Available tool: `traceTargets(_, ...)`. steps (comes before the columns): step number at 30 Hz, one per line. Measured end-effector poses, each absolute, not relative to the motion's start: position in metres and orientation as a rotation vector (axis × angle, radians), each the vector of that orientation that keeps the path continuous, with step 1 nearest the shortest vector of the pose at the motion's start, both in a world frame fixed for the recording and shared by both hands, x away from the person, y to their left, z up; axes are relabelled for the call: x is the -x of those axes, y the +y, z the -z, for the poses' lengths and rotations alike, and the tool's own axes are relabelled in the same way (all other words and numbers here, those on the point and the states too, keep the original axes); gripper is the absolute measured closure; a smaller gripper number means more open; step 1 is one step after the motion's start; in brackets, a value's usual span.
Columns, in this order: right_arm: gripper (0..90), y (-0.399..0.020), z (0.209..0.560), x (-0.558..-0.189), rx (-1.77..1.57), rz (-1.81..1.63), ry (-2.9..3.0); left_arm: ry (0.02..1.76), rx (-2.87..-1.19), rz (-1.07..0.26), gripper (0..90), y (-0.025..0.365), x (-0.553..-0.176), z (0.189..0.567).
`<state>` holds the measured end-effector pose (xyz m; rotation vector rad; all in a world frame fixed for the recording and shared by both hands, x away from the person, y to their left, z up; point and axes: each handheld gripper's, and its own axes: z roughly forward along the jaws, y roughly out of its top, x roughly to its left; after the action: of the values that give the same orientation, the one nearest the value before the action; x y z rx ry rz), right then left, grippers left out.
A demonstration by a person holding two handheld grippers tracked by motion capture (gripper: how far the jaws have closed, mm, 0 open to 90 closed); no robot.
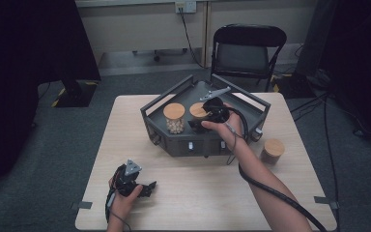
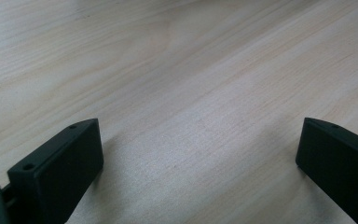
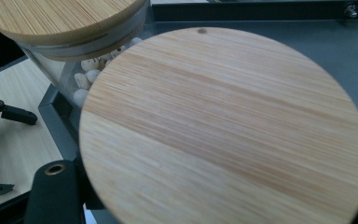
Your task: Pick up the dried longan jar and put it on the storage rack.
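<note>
A dark grey tray (image 1: pixel 174 145) stands at the middle of the wooden table (image 1: pixel 193 193). In it a glass jar of pale beans (image 1: pixel 175 117) with a bamboo lid stands at the left. Right beside it is a second bamboo-lidded jar (image 1: pixel 198 110), and my right gripper (image 1: pixel 197 123) is shut on it from the near side. In the right gripper view its round lid (image 3: pixel 223 130) is very close, with one black finger (image 3: pixel 53 196) below it and the bean jar (image 3: pixel 81 70) behind. My left gripper (image 1: pixel 149 187) rests on the table at the front left, jaws wide open over bare wood (image 2: pixel 200 154).
A third bamboo-lidded jar (image 1: pixel 273 150) stands on the table right of the tray. A black folding chair (image 1: pixel 246 50) is beyond the far edge. The tray has raised walls around it. Bare tabletop lies between the tray and the near edge.
</note>
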<state>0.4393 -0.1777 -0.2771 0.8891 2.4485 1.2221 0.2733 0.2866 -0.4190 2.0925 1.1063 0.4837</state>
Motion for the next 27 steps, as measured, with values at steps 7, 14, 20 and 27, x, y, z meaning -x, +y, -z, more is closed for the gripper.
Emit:
traceTargets(7, 25.2, -0.1757, 0.2772, -0.4376, -0.886, -1.207, 2.447, 1.104, -2.095, -0.485, 0.2, 0.2866, -0.2734, 0.4189)
traceTargets(14, 24.4, -0.1734, 0.2776, -0.4382, -0.885, -1.198, 2.455, 1.104, -2.094, -0.485, 0.2, 0.2866, -0.2733, 0.419)
traceTargets(20, 23.6, -0.173, 0.2767, -0.4395, -0.89, -1.188, 2.467, 1.105, -2.094, -0.485, 0.2, 0.2866, -0.2733, 0.419)
traceTargets(27, 15.6, -0.1731, 0.2747, -0.442, -0.917, -1.161, 2.479, 1.105, -2.093, -0.486, 0.2, 0.2866, -0.2732, 0.4191)
